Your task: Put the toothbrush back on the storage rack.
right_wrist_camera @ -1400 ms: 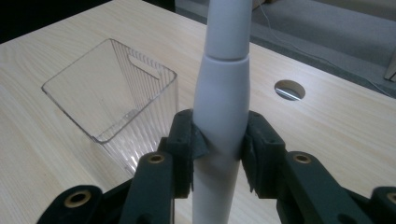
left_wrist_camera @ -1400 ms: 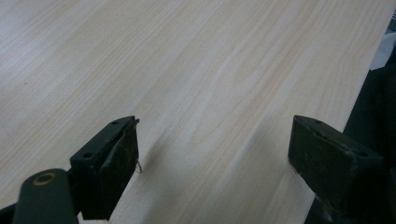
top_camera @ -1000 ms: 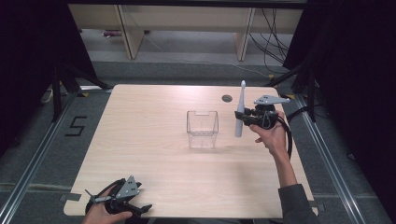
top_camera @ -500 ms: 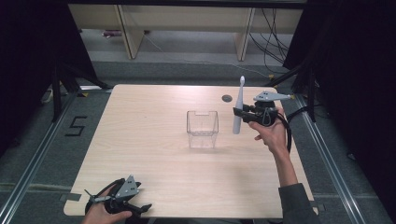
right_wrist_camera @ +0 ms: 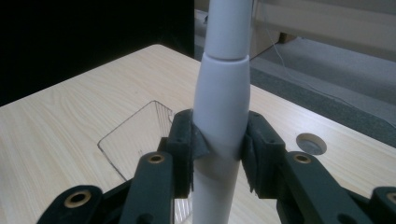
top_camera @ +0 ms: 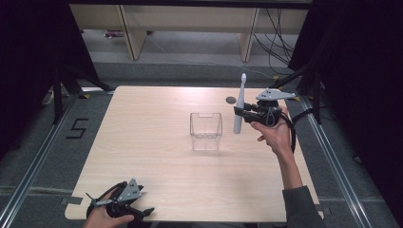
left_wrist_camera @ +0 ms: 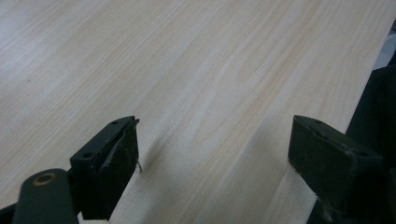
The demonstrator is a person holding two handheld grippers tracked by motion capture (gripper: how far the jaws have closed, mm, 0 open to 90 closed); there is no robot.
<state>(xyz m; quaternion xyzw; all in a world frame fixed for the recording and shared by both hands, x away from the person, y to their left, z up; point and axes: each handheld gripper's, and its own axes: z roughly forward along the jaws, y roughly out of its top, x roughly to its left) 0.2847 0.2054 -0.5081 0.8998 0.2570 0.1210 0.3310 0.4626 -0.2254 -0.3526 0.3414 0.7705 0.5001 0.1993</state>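
Over the far right part of the table (top_camera: 157,142), the right gripper (top_camera: 242,113) holds an electric toothbrush (top_camera: 239,104) upright, its jaws clamped on the white handle, just right of a clear plastic box (top_camera: 206,131). Down at the near left corner, the left gripper (top_camera: 142,211) rests low, jaws wide apart.

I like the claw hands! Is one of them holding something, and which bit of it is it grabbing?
The right gripper holds a white electric toothbrush upright, clamped around its thick handle. The left gripper is open, holding nothing.
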